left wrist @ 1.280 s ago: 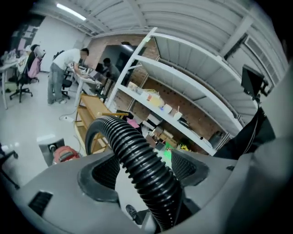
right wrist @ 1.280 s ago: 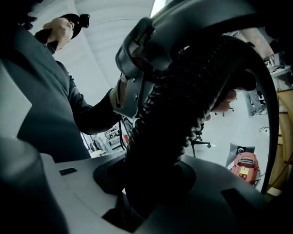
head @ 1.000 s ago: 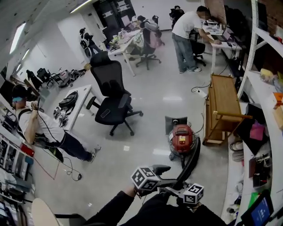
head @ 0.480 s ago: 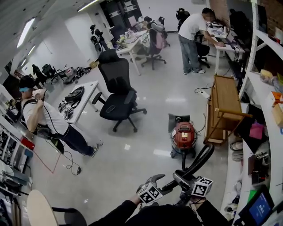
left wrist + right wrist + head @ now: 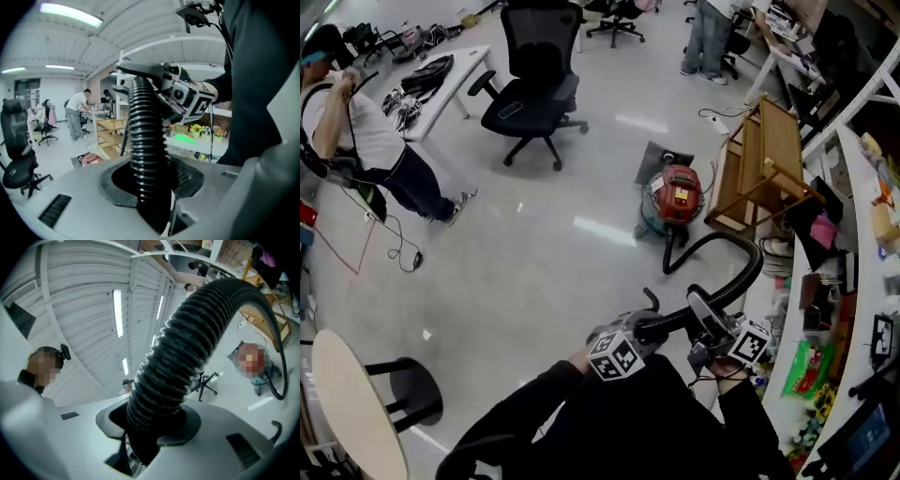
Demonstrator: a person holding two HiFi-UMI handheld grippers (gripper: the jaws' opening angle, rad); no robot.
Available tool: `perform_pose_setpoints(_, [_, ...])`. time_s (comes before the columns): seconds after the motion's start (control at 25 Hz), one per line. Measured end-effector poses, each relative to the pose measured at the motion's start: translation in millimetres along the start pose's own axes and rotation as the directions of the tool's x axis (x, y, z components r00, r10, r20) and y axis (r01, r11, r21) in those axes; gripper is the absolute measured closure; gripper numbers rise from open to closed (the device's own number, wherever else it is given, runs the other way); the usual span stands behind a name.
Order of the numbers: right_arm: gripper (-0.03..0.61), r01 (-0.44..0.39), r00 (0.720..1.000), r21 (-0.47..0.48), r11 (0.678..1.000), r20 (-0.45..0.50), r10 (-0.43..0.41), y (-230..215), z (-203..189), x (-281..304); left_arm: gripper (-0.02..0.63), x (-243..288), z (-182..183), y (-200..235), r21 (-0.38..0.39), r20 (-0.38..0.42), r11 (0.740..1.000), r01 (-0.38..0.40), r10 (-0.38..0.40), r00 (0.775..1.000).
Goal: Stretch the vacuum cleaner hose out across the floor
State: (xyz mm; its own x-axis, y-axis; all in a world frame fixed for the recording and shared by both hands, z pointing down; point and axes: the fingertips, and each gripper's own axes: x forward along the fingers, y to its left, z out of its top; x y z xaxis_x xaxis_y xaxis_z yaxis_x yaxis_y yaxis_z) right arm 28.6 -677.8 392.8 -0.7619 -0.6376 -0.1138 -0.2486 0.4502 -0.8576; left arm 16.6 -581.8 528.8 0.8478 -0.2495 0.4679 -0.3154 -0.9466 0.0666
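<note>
While my right tongs (image 5: 700, 311) pinch the hose (image 5: 724, 246), my left tongs (image 5: 649, 326), just closing, ring it loosely alongside. It arcs ahead to the vacuum (image 5: 675, 195).

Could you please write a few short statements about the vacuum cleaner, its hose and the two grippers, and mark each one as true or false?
1. The right gripper is shut on the black hose. True.
2. The hose runs in one straight line. False: it leaves the red vacuum cleaner and bends in a wide curve up to the grippers.
3. The hose passes between the jaws of the left gripper. True; those jaws have just been closing.
4. The vacuum cleaner stands right beside the office chair. False: it stands by the wooden rack, and the office chair is well apart from it.
</note>
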Motion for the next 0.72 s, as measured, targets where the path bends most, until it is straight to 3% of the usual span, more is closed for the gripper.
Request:
perform_pose_setpoints(0.04, [0.433, 0.005, 1.0, 0.01, 1.0, 0.005, -0.005, 3.6, -7.9, 1.9, 0.453, -9.9, -2.7, 0.6, -0.02, 0.025, 1.0, -0.005, 0.005, 1.0])
perform_pose_setpoints(0.36, [0.423, -0.057, 0.994, 0.165, 0.985, 0.101, 0.041, 23.6, -35.4, -0.3, 0.463, -79.6, 6.0, -14.2, -0.02, 0.067, 0.999, -0.05, 0.051, 0.996])
perform_pose_setpoints(0.48, [0.414, -0.114, 0.987, 0.216, 0.97, 0.138, 0.086, 34.3, -39.6, -16.6, 0.463, -91.3, 16.4, -33.0, 0.02, 0.018, 0.997, -0.075, 0.075, 0.997])
perform_pose_setpoints(0.52, [0.409, -0.118, 0.988, 0.208, 0.971, 0.124, 0.093, 37.7, -44.0, -24.6, 0.463, -92.0, 18.9, -41.7, 0.041, -0.007, 0.996, -0.081, 0.081, 0.997])
perform_pose_setpoints(0.64, [0.315, -0.1, 0.994, 0.194, 0.976, 0.053, 0.091, 42.4, -63.7, -62.3, 0.463, -86.9, 26.3, -71.9, 0.134, -0.103, 0.988, -0.082, 0.096, 0.99])
perform_pose_setpoints(0.72, [0.312, -0.094, 0.996, 0.22, 0.971, 0.03, 0.089, 42.6, -79.3, -103.2, 0.463, -80.9, 29.0, -92.7, 0.194, -0.17, 0.978, -0.075, 0.108, 0.979])
